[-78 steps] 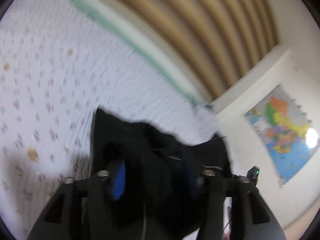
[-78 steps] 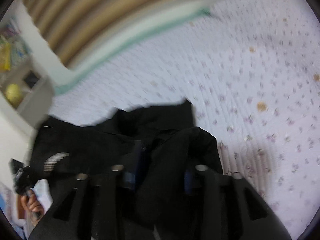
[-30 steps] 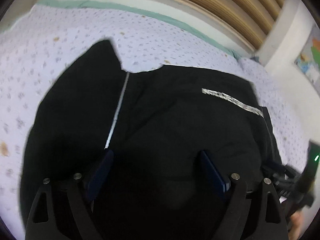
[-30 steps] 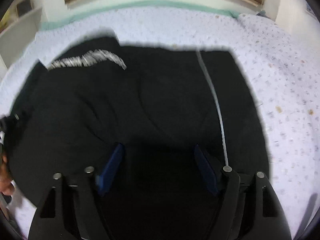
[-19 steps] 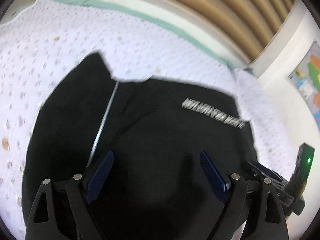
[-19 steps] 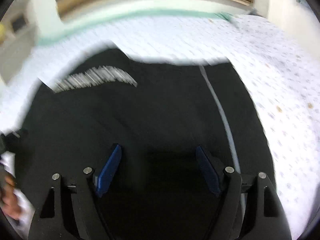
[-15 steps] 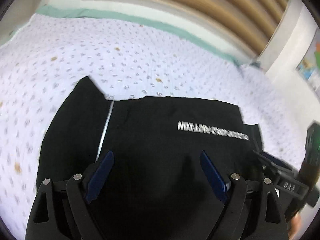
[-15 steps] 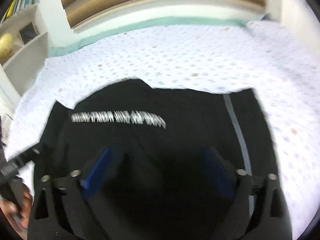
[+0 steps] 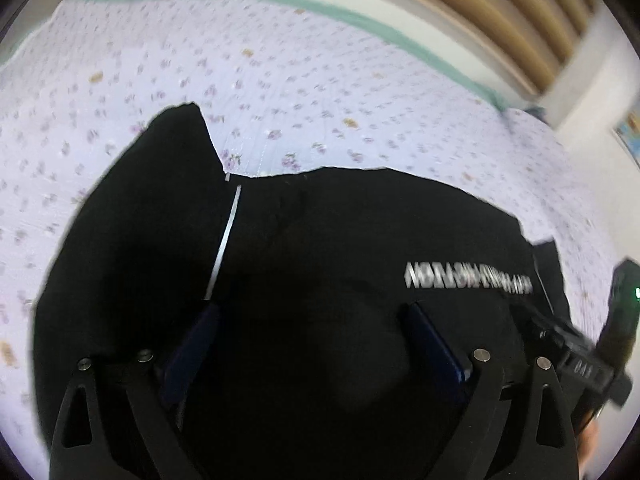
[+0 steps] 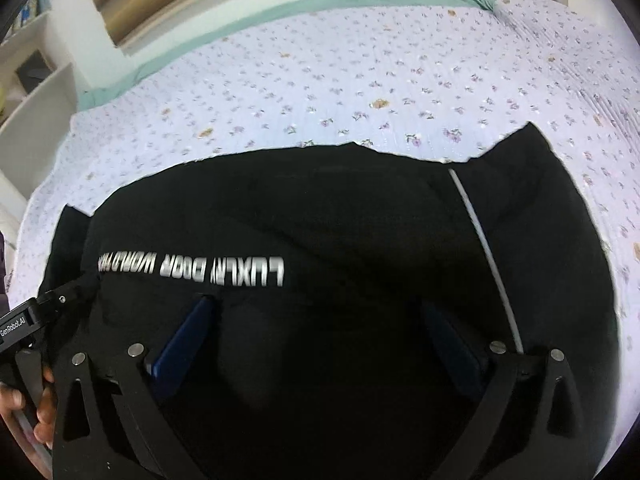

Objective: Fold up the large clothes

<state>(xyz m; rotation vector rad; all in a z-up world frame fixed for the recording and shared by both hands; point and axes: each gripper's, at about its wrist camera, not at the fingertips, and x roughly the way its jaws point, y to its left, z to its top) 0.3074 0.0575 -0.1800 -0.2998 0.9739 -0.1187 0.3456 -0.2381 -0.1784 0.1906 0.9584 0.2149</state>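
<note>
A large black garment (image 9: 320,264) with a white stripe and white lettering lies spread on the flowered bed; it also shows in the right wrist view (image 10: 320,240). My left gripper (image 9: 312,312) is open and empty, its blue pads apart just above the cloth. My right gripper (image 10: 316,308) is open and empty too, hovering over the garment's near part. The right gripper's body shows at the right edge of the left wrist view (image 9: 600,344). The left gripper's body shows at the left edge of the right wrist view (image 10: 28,320).
The bedspread (image 10: 360,72) is pale lilac with small flowers and a green edge. A wooden slatted headboard (image 9: 500,8) runs behind the bed. White shelves (image 10: 32,92) stand at the left. A hand (image 10: 28,408) holds the left gripper.
Both grippers have let go of the garment and opened. It now lies spread flat on the bed. Both cameras have drawn back, showing more bedspread beyond it.
</note>
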